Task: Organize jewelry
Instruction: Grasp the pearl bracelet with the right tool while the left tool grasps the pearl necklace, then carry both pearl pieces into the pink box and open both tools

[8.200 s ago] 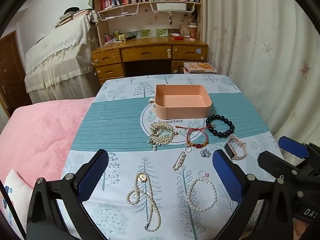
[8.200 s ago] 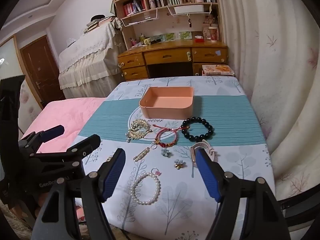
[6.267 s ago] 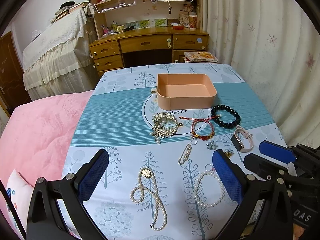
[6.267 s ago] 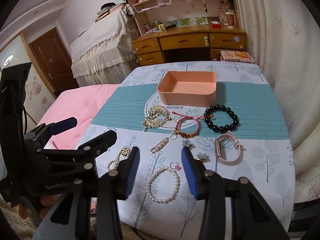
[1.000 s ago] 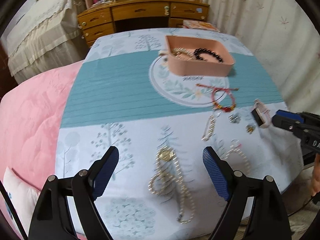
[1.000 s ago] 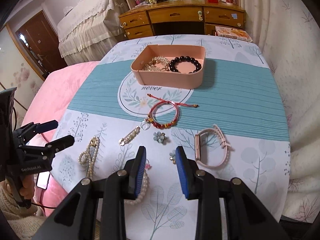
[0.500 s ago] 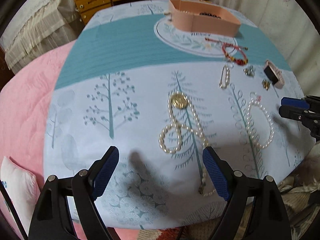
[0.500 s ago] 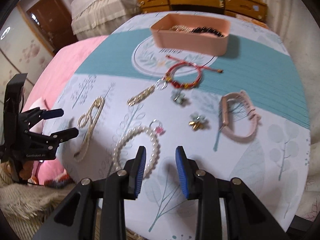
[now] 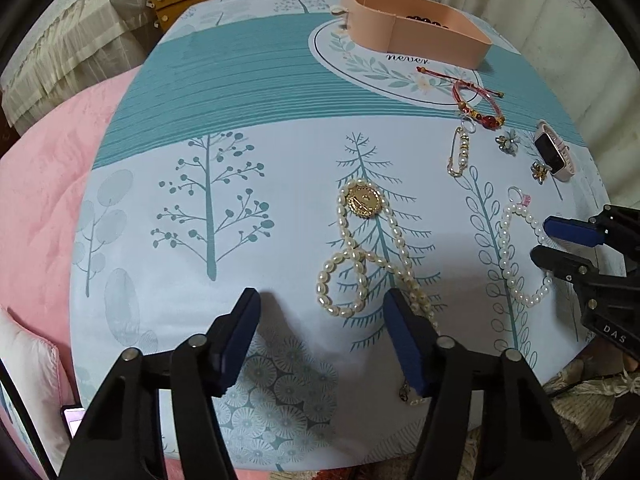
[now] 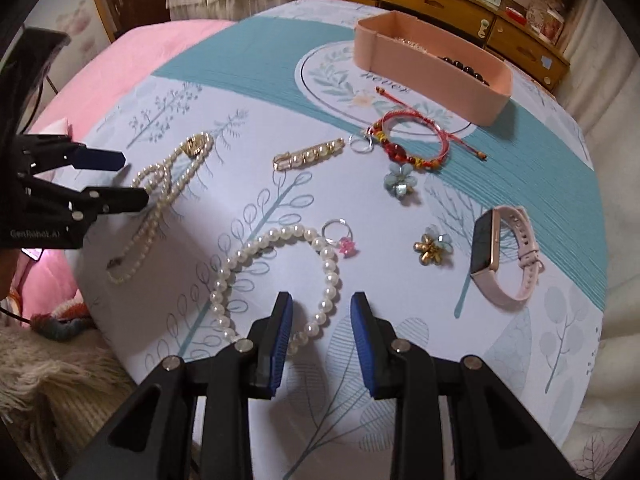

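My left gripper (image 9: 320, 312) is open, low over the table, its fingers straddling the near loop of a long pearl necklace (image 9: 360, 256) with a gold medallion. It also shows in the right wrist view (image 10: 132, 178). My right gripper (image 10: 320, 312) is open, its fingers on either side of the near edge of a pearl bracelet (image 10: 276, 276); it shows in the left wrist view (image 9: 538, 242). The pink box (image 9: 416, 32) at the far side holds a black bead bracelet and gold jewelry.
On the tablecloth lie a red cord bracelet (image 10: 412, 140), a pearl pin (image 10: 308, 154), two flower brooches (image 10: 400, 180), a pink-stone ring (image 10: 340, 236) and a pink smartwatch (image 10: 504, 252). A pink bed (image 9: 36, 184) is on the left, a wooden desk behind.
Both grippers have dropped toward the table and moved forward. The left jaws have narrowed around the necklace; the right gripper has come up to the pearl bracelet.
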Demonstrator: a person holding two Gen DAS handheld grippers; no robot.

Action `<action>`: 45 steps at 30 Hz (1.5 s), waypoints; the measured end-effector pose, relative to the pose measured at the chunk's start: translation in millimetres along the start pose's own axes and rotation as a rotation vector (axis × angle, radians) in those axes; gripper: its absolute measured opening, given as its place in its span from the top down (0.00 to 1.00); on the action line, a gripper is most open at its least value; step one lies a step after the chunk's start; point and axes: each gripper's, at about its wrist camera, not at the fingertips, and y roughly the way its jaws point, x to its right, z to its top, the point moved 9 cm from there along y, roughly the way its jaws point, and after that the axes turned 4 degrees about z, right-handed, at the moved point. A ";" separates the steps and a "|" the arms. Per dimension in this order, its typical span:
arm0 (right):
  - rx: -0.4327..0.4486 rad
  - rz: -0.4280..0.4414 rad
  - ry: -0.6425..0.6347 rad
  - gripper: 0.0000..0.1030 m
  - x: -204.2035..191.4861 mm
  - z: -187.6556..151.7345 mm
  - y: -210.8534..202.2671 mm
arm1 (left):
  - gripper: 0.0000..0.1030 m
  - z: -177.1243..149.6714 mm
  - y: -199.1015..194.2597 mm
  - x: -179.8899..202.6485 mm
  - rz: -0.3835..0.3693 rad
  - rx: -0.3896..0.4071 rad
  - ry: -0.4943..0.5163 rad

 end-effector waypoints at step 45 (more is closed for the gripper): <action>0.111 0.040 0.074 0.93 24.1 1.4 -20.2 | 0.97 32.6 -21.6 35.4 -0.140 -0.070 -0.095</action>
